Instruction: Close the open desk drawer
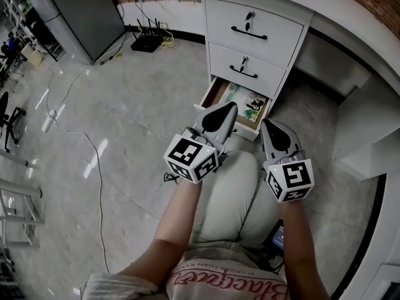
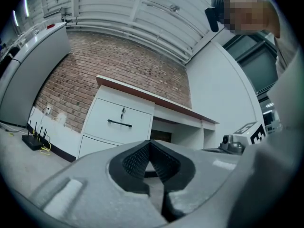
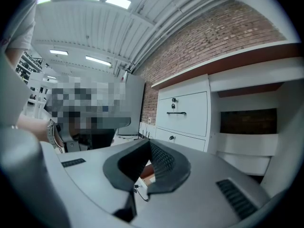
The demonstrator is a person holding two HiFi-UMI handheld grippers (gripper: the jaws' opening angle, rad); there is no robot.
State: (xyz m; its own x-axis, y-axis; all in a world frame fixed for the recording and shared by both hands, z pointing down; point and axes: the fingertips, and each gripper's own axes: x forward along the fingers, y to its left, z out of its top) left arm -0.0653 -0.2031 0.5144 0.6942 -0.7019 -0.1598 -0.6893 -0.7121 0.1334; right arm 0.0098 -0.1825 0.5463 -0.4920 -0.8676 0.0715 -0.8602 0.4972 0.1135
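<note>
The white drawer unit (image 1: pixel 253 36) has its two upper drawers closed. Its bottom drawer (image 1: pixel 215 91) stands pulled out, with printed papers (image 1: pixel 250 102) lying inside. My left gripper (image 1: pixel 232 107) is shut and empty, and its tip hovers over the open drawer's front edge. Just right of that drawer, my right gripper (image 1: pixel 267 122) is also shut and holds nothing. In the left gripper view the shut jaws (image 2: pixel 150 144) point at the top drawer (image 2: pixel 118 120). The right gripper view shows shut jaws (image 3: pixel 149 144) with the drawer unit (image 3: pixel 183 113) beyond them.
A curved white desk (image 1: pixel 350 24) runs right of the drawers, with a knee space under it. A black router (image 1: pixel 147 42) with cables sits by the brick wall. A grey cabinet (image 1: pixel 75 17) stands at the far left. A white cable (image 1: pixel 69 114) crosses the floor. The person's knee (image 1: pixel 234 192) is below the grippers.
</note>
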